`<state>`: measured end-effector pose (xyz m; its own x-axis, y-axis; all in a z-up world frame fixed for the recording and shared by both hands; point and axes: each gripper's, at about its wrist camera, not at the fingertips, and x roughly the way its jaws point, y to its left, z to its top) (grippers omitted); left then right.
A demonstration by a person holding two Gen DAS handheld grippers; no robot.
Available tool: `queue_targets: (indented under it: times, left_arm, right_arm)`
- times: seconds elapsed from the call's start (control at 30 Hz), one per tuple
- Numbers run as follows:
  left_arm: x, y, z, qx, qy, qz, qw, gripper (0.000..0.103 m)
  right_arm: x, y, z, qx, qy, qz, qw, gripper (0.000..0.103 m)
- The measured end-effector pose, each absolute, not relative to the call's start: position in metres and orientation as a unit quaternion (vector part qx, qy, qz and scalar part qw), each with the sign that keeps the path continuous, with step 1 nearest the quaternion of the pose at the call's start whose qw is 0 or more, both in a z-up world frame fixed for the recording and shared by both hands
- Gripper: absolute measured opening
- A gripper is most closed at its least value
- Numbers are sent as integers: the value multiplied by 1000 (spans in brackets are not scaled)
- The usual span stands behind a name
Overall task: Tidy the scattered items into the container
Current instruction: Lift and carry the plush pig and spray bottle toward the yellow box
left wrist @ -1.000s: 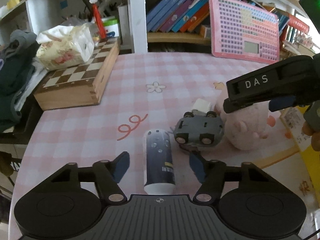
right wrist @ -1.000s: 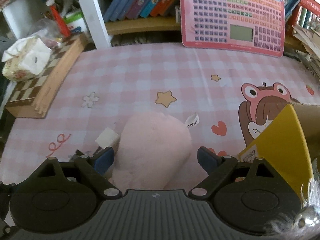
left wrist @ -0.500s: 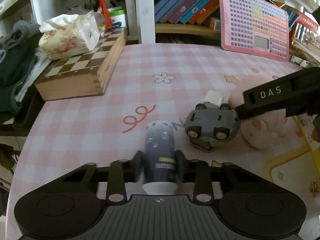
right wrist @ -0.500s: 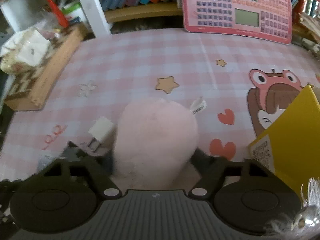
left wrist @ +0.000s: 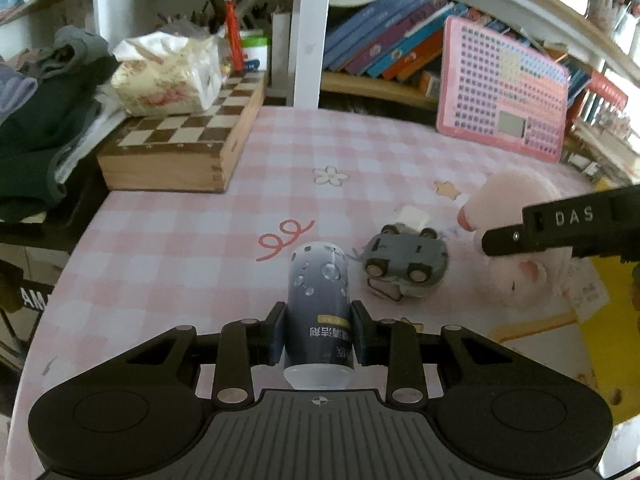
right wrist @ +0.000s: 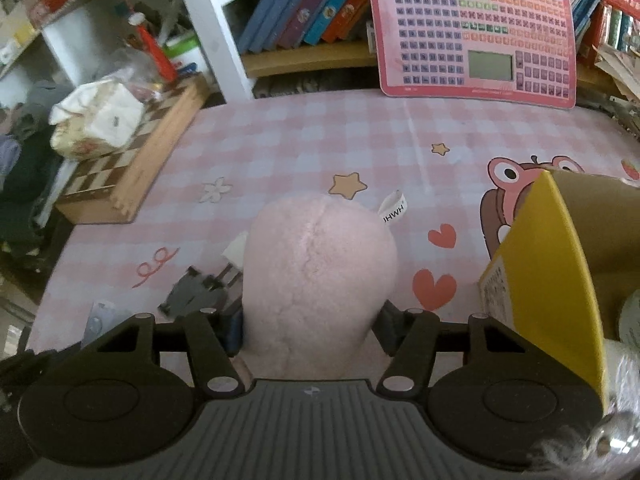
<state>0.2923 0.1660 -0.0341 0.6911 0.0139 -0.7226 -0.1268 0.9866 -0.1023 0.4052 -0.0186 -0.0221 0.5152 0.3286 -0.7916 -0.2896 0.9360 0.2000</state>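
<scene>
Pinching the dark bottle (left wrist: 319, 308) between the left gripper (left wrist: 319, 336) fingers, just above the worktop (left wrist: 192, 256). Closing the right gripper (right wrist: 310, 326) fingers around the pink plush toy (right wrist: 316, 280), both probably being readied for dropping into the yellow box (right wrist: 548, 264) alongside.

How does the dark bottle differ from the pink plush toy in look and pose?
The dark bottle is a hard, smooth cylinder with print; the pink plush toy is soft, fuzzy and rounded. The bottle is slimmer, the plush toy bulkier. The left gripper is clamped on the bottle; the right gripper is closing around the plush toy. Both are held over the checked tablecloth.
</scene>
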Motion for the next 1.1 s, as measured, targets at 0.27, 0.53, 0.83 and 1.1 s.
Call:
queue_targets:
  times: [0.27,0.53,0.83,1.1]
  left_arm:
    - [252,162,-7,-80,364,17,928,31]
    - [203,157,9,-77,355,-3,932,31]
    - [158,148,20,-57,341,-9,938,31]
    - [126,143,34,-54,323,-19,945,31]
  right_arm:
    - [360,-33,0,17,448,224,865,58]
    - [303,-48,13,-28,422,257,869,58]
    - [247,-61,12,-22,429,255,866,58]
    - [210,-67,18,-2,430,254,866,58]
